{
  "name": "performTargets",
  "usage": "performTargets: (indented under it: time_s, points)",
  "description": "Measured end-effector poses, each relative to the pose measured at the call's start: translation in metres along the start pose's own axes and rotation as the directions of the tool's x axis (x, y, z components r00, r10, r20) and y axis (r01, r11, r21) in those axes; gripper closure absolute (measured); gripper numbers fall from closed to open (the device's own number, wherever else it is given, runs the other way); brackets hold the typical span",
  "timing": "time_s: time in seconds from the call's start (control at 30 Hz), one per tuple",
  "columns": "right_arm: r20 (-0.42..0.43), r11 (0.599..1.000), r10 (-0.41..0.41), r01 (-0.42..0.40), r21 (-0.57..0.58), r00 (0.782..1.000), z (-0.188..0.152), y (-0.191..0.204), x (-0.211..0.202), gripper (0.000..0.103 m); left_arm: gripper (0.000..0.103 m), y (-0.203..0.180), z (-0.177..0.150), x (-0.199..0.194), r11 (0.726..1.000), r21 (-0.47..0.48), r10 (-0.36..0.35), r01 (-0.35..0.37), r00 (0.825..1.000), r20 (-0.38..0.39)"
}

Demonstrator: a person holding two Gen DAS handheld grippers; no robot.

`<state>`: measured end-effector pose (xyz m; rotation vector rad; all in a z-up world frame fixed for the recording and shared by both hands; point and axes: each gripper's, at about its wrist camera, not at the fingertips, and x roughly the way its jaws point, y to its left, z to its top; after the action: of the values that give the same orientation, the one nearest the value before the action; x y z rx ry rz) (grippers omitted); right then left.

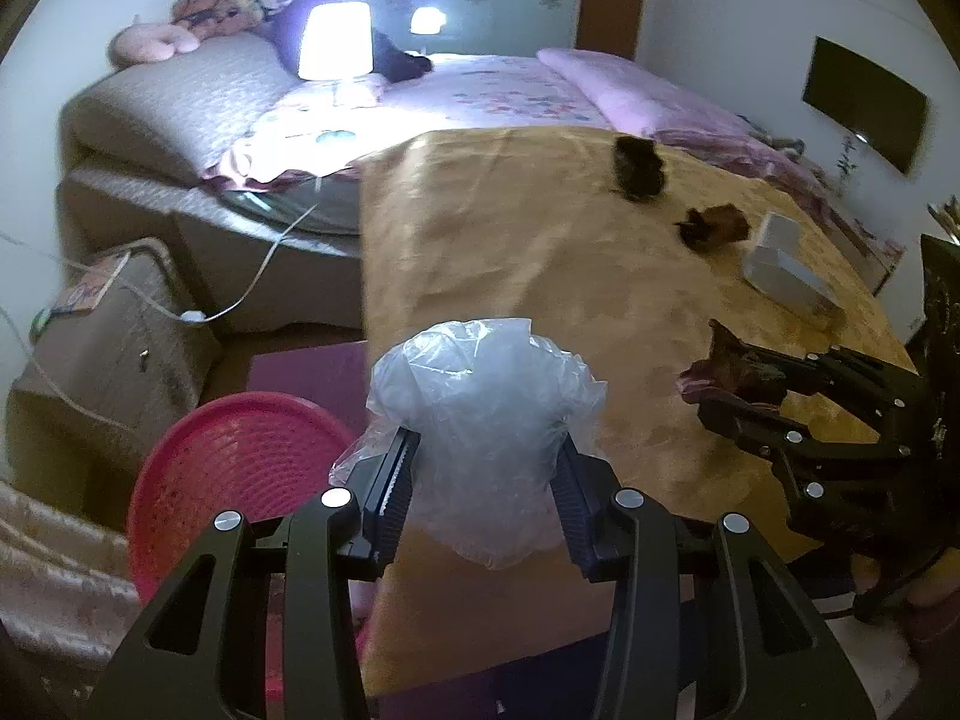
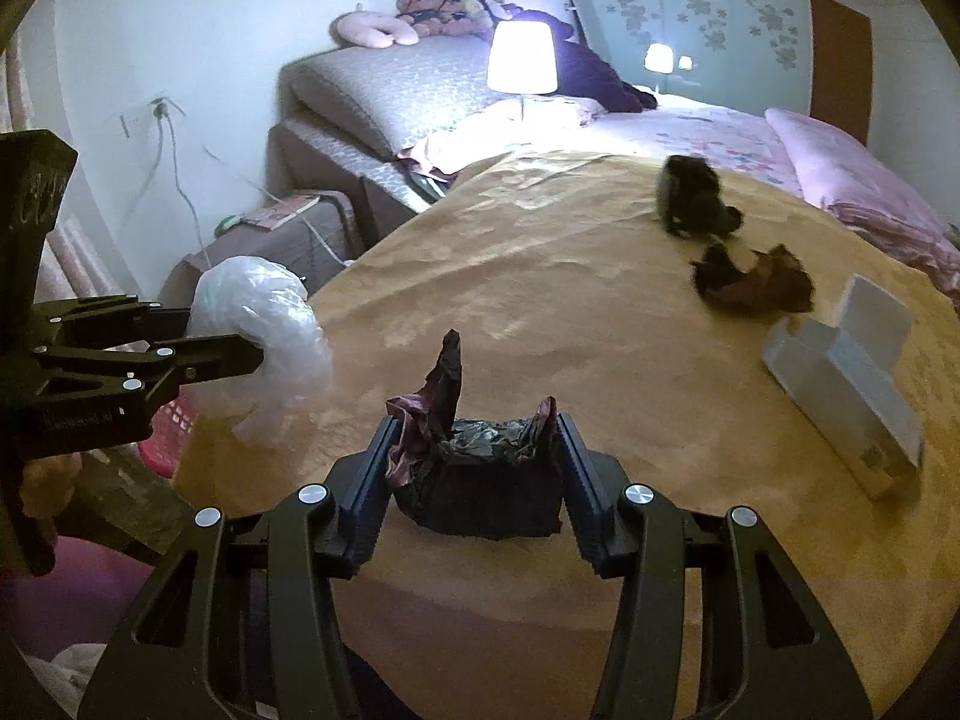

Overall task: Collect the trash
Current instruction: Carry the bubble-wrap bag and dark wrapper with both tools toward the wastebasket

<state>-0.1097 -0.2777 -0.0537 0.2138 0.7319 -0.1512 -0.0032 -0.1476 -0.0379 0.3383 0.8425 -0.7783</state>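
My left gripper (image 1: 483, 480) is shut on a crumpled clear plastic bag (image 1: 486, 420), held over the left edge of the yellow-clothed table (image 1: 528, 240); the same bag (image 2: 264, 330) shows at the left of the right wrist view. My right gripper (image 2: 474, 462) is shut on a dark crumpled wrapper (image 2: 474, 468) just above the tablecloth (image 2: 540, 300). Farther back on the table lie a dark wad (image 2: 696, 192), a brown crumpled paper (image 2: 756, 282) and a white box (image 2: 852, 372). A pink basket (image 1: 240, 468) stands on the floor below my left gripper.
A bed (image 1: 492, 90) with a pink quilt lies behind the table. A lit lamp (image 1: 334, 42) glows near the headboard. A bedside cabinet (image 1: 108, 330) with cables stands left of the table, by the wall.
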Motion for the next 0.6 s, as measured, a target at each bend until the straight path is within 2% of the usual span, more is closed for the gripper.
performTargets:
  time_s: [0.33, 0.6]
  points:
    - [-0.039, 0.997, 0.064, -0.065, -0.033, 0.997, 0.012, 0.022, 0.019, 0.053, 0.062, 0.045, -0.009, -0.010, 0.993, -0.095, 0.072, -0.072, 0.997, -0.003]
    - [-0.073, 0.990, 0.112, -0.118, -0.077, 0.991, 0.022, 0.053, 0.036, 0.053, 0.062, 0.086, -0.021, -0.014, 0.967, -0.189, 0.167, -0.169, 0.986, -0.029]
